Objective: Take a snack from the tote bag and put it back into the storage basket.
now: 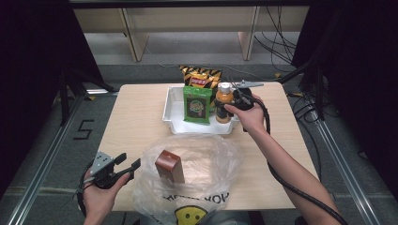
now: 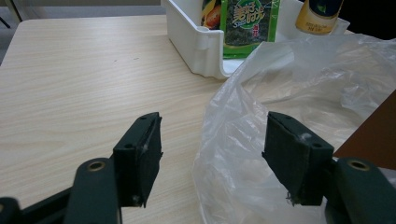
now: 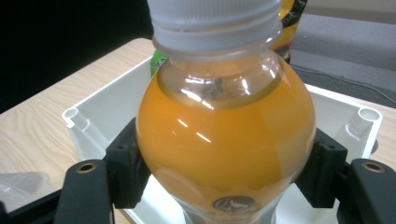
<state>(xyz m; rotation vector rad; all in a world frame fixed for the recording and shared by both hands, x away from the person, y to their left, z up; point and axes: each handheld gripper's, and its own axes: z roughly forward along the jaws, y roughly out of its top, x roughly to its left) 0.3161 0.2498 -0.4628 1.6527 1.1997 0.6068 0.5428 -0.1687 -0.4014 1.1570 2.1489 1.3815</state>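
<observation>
An orange juice bottle (image 1: pixel 224 101) with a white cap stands at the right end of the white tray (image 1: pixel 172 110). My right gripper (image 1: pixel 231 104) is shut on the bottle (image 3: pixel 224 130), its pads pressed to both sides of the round body. A green snack packet (image 1: pixel 197 105) stands upright in the tray beside it. Near the front edge, a clear plastic bag (image 1: pixel 206 159) holds a brown box (image 1: pixel 170 166). My left gripper (image 1: pixel 130 160) is open at the bag's left side. In the left gripper view the bag's rim (image 2: pixel 219 116) lies between the open jaws of the gripper (image 2: pixel 212 126).
A yellow-and-black chip bag (image 1: pixel 199 76) leans behind the tray at the table's far edge. Bare wood table (image 1: pixel 136 117) lies left of the tray. The bag's bottom hangs over the front edge, showing a yellow smiley print (image 1: pixel 190 215).
</observation>
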